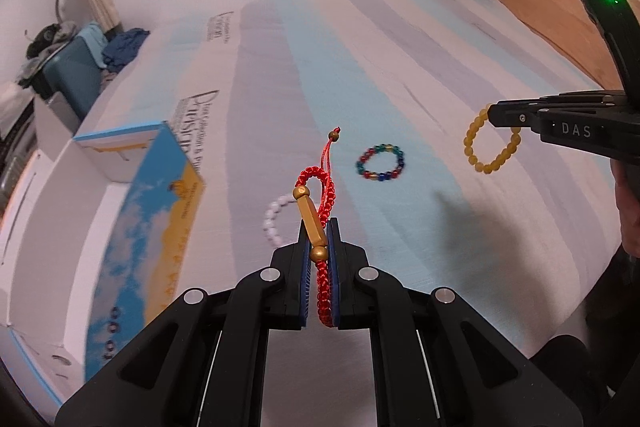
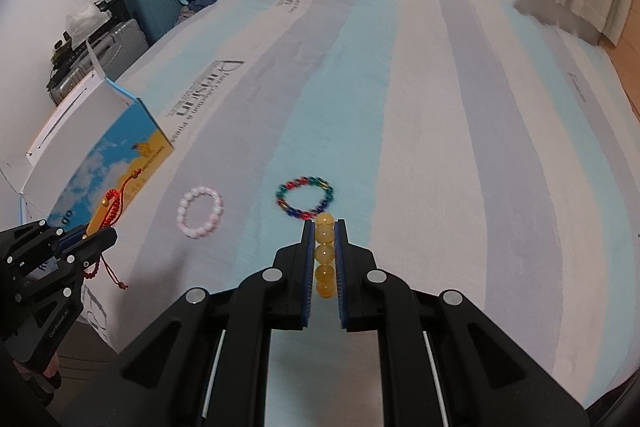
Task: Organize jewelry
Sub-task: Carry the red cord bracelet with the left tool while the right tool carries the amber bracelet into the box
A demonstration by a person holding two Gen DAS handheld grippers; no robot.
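In the left wrist view, the left gripper is clenched on a red braided bracelet with a gold tube; the cord runs down between the pads and its free loop and tasselled end stand up past the fingertips, clear of the bed. To the left, at the near left edge of the bed, sits an open box printed with sky and yellow. A white bead bracelet lies on the sheet just beyond the fingertips and a multicoloured bead bracelet a little farther toward the middle. On the right the right gripper holds a yellow bead bracelet off the sheet.

In the right wrist view, the right gripper is closed on that yellow bead bracelet, its beads stacked in a line between the pads. The multicoloured bracelet lies just past the tips, the white one nearer the box. The left gripper is seen low at the left with the red bracelet in front of the box's side.

The step appears to be carrying both held bracelets to the box. To do it well, each grip should stay firm until the piece is over the opening, the dangling red cord should clear the box wall, and the hands should go one at a time to avoid tangling.
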